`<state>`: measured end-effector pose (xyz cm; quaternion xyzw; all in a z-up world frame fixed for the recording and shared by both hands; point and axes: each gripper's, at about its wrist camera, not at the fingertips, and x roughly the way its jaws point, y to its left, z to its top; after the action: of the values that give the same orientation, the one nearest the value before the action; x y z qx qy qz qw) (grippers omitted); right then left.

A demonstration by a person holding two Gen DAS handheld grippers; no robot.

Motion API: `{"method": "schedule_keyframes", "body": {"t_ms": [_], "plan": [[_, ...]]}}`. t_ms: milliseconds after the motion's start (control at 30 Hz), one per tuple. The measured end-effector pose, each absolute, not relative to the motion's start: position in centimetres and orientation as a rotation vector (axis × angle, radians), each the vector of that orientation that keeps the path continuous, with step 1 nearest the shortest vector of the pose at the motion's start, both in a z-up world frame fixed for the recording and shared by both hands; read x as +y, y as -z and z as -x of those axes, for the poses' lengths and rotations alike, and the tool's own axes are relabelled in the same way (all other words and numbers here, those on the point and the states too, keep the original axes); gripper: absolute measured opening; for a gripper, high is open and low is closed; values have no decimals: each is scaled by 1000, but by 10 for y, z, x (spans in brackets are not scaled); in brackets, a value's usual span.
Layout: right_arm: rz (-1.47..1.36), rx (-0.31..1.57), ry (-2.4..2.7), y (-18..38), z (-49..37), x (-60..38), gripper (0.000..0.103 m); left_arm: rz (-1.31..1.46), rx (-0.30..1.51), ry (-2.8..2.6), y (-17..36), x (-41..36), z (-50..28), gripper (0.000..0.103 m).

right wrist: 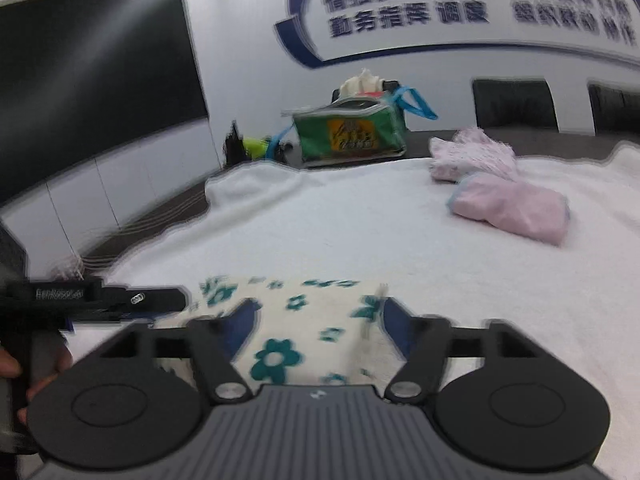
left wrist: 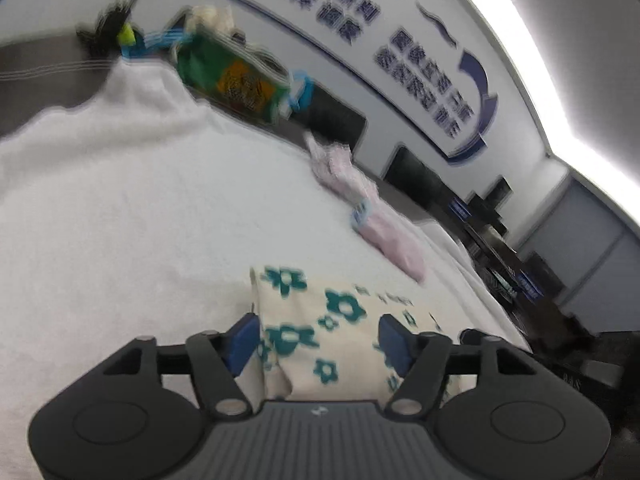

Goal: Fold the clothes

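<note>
Cream floral cloth (left wrist: pixel 320 336) folded flat on fluffy white towel (left wrist: pixel 140 220), left tongs (left wrist: pixel 320 340) and right tongs (right wrist: pixel 316 328) spread.

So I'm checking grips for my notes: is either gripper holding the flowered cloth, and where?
Neither. The left gripper and right gripper both stand open, pads clear of the flowered cloth lying between them on the white cover.

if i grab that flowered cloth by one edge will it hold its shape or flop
Probably flop: the flowered cloth is soft fabric lying in folded layers, so lifting one edge would likely undo the fold. It looks light for its size. On the fuzzy white blanket it would likely bunch rather than slide when pushed.
</note>
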<state>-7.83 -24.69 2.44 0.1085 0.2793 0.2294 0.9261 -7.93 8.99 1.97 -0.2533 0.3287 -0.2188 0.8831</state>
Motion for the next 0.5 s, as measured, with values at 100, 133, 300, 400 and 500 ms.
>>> {"method": "schedule_keyframes", "body": {"t_ms": [100,133,300,400,500], "plan": [[-409,669,-499,-17,68,-282,82,545,771,466,-19,92,65,65],[-450,701,-506,-11,63,-287,82,556,811,481,-17,89,60,65],[-573,790,-614,15,47,-280,66,584,939,507,-9,70,46,66],[-607,813,-638,29,41,-271,56,627,948,523,-6,69,44,57],[-653,804,-652,31,40,-274,39,647,927,531,-6,68,45,37]]}}
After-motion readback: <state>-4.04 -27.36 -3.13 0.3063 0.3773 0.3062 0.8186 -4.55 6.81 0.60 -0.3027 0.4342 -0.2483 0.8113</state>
